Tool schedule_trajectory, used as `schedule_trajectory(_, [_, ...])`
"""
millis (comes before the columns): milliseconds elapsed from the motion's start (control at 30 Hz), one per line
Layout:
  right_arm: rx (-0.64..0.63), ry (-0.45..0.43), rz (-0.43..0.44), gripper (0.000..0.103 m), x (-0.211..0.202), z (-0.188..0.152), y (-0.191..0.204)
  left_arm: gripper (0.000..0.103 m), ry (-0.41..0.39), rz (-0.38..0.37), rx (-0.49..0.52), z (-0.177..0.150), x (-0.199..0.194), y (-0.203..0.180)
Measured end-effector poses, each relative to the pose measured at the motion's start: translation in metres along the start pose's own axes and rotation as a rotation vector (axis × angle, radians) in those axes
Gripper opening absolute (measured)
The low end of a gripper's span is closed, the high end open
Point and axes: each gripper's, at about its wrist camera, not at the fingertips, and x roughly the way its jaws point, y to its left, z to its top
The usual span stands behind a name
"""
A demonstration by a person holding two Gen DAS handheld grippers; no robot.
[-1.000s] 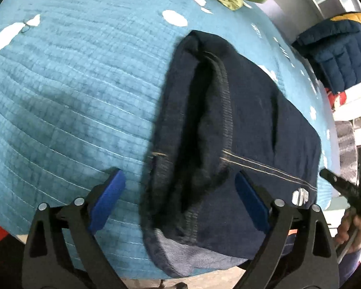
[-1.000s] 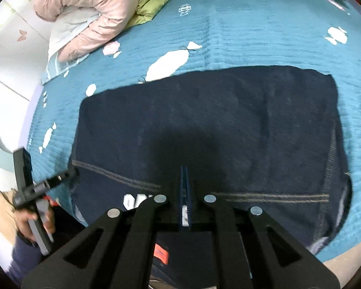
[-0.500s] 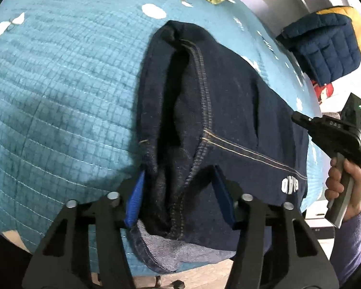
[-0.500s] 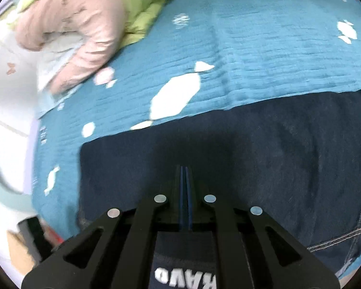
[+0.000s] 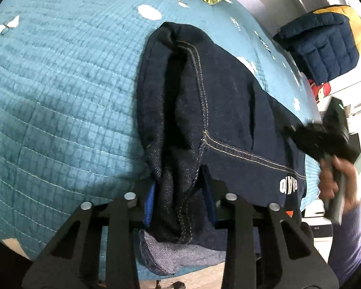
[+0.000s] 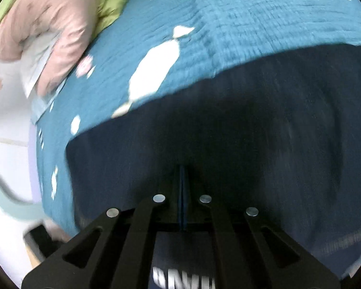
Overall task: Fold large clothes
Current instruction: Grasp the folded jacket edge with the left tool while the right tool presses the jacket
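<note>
dark denim garment (image 5: 228, 110) | folded, white lettering | flat on teal bedspread (image 5: 60, 96)

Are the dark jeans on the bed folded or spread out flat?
Folded. The jeans lie as a compact, layered block on the bed, stacked edges showing at the near end.

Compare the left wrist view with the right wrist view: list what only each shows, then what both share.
Only the left wrist view: the left gripper closing around a bunched denim edge, a navy puffer jacket, and the right hand.

Only the right wrist view: the right gripper shut over flat denim, and a pink garment.

Both: the folded dark jeans on the teal quilt.
</note>
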Motion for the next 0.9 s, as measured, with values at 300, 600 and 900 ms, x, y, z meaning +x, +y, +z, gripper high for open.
schedule_trajectory(300, [-0.010,0.004,-0.039,0.000,0.015,-0.053,-0.021,0.020,-0.054,-0.047,0.063,0.007,-0.025,-0.029])
schedule_trajectory(600, [-0.032,0.045,-0.043,0.003,-0.012,-0.123,-0.022,0.019,-0.104,-0.144,0.122,0.004,-0.059,-0.092])
schedule_trajectory(900, [-0.206,-0.271,0.058,0.027,-0.053,-0.172,0.003,0.019,-0.085,-0.133,0.167,0.002,-0.064,-0.131])
